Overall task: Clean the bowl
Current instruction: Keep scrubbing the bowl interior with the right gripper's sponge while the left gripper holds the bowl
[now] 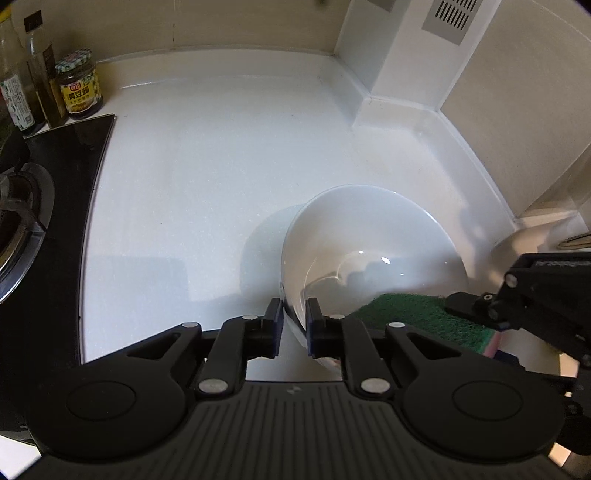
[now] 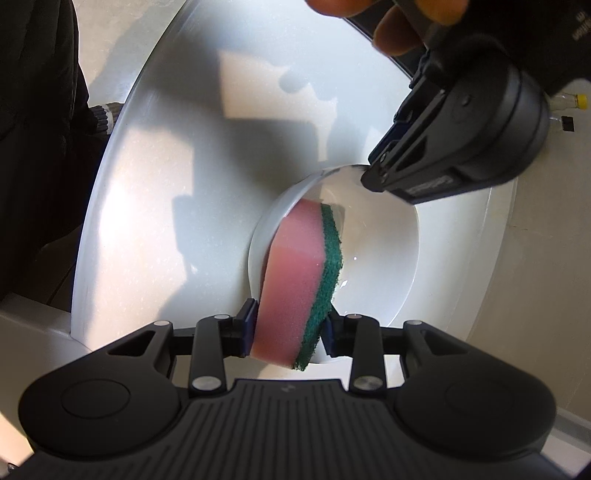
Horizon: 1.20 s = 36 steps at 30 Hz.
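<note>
Left gripper [image 1: 294, 325]: angled steeply down, jaws straddling the near rim of the bowl [image 1: 369, 240]; slight gaps at the pads, firm pinch not discernible.
Right gripper [image 2: 288, 328]: angled steeply down, clamped on the sponge [image 2: 295, 288], pink foam one side, green scourer the other.
Bowl: white, tilted on the white counter [image 1: 203, 166], sponge tip inside.
Hand [image 2: 399, 22]: fingers wrapped around the left gripper's body.
</note>
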Each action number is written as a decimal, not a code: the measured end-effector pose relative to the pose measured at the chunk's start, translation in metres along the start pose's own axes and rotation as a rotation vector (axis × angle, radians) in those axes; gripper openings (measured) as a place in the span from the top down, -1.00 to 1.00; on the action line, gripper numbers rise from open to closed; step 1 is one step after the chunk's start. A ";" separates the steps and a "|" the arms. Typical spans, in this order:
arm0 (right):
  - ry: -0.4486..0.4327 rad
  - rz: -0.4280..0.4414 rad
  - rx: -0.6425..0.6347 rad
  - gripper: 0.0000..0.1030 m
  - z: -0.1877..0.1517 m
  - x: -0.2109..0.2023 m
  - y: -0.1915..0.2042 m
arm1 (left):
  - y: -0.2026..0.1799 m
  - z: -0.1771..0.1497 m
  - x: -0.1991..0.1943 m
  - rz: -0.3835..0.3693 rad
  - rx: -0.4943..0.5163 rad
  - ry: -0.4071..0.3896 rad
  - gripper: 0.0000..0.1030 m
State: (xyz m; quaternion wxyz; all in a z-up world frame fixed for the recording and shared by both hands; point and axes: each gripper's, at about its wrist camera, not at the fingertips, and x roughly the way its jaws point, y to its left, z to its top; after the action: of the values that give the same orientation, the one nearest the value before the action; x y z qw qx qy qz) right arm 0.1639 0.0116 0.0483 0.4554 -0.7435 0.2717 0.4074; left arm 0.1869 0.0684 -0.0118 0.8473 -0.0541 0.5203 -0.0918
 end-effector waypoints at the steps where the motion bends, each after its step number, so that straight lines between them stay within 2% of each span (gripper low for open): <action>1: 0.002 -0.001 -0.003 0.41 0.001 -0.001 0.001 | -0.002 0.003 0.003 0.006 0.016 0.001 0.73; 6: -0.004 0.000 0.007 0.41 0.003 -0.007 0.004 | -0.010 0.024 0.017 0.016 0.145 0.011 0.80; 10: 0.009 -0.010 0.026 0.40 0.004 -0.001 0.001 | -0.012 0.045 0.033 0.017 0.185 0.025 0.80; 13: 0.020 -0.009 0.035 0.40 0.005 0.003 0.000 | -0.012 0.045 0.031 0.026 0.155 0.027 0.80; 18: 0.022 0.009 0.051 0.40 0.004 0.000 0.001 | -0.003 0.025 0.007 0.003 0.038 -0.006 0.80; 22: 0.032 0.005 0.033 0.40 0.006 0.003 0.004 | -0.011 0.016 0.006 0.035 0.044 -0.007 0.79; 25: 0.036 0.000 0.023 0.40 0.008 0.005 0.007 | -0.019 0.017 0.015 0.065 0.057 0.008 0.69; 29: 0.038 -0.013 0.009 0.39 0.010 0.002 0.014 | -0.024 0.019 0.025 0.082 0.133 0.026 0.67; 36: 0.023 -0.029 -0.037 0.40 0.007 -0.003 0.025 | -0.022 0.035 0.033 0.067 0.263 0.073 0.67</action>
State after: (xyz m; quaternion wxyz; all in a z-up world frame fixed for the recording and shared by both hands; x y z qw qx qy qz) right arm 0.1404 0.0065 0.0379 0.4442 -0.7603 0.2588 0.3971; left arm 0.2306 0.0395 -0.0203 0.8303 0.0783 0.5356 -0.1328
